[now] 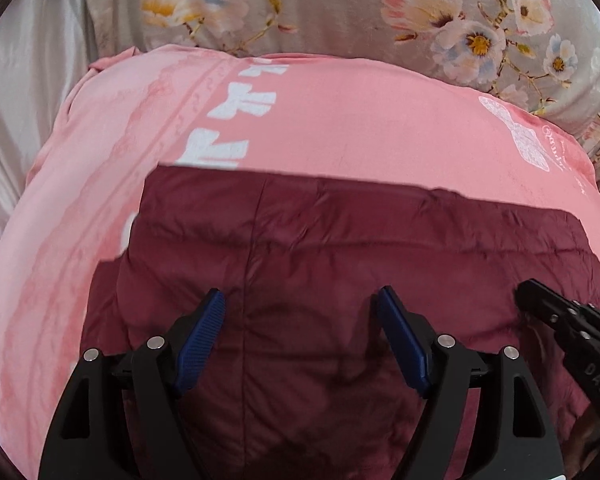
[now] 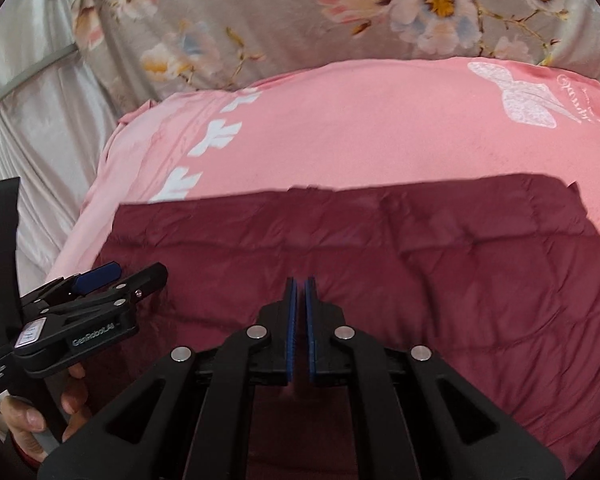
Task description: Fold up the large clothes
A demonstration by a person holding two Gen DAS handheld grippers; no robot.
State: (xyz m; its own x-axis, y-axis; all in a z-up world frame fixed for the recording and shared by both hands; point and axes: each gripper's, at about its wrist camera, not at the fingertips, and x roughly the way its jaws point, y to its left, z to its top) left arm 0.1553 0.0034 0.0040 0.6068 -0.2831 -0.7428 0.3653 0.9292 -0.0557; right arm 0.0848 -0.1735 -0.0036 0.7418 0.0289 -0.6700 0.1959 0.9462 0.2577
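Note:
A dark red quilted garment (image 1: 340, 248) lies flat on a pink cloth (image 1: 340, 120), with a straight far edge. It also shows in the right wrist view (image 2: 420, 264). My left gripper (image 1: 302, 300) is open just above the garment's near part, nothing between its blue pads. It appears at the left of the right wrist view (image 2: 116, 276). My right gripper (image 2: 301, 286) is shut, pads nearly touching, over the garment's middle; no fabric shows between them. Its tip shows at the right in the left wrist view (image 1: 528, 292).
The pink cloth (image 2: 360, 132) carries white bows and lettering. Behind it lies a grey floral cover (image 2: 260, 12). White sheets (image 1: 28, 92) hang at the left. The person's hand (image 2: 24, 416) holds the left gripper's handle.

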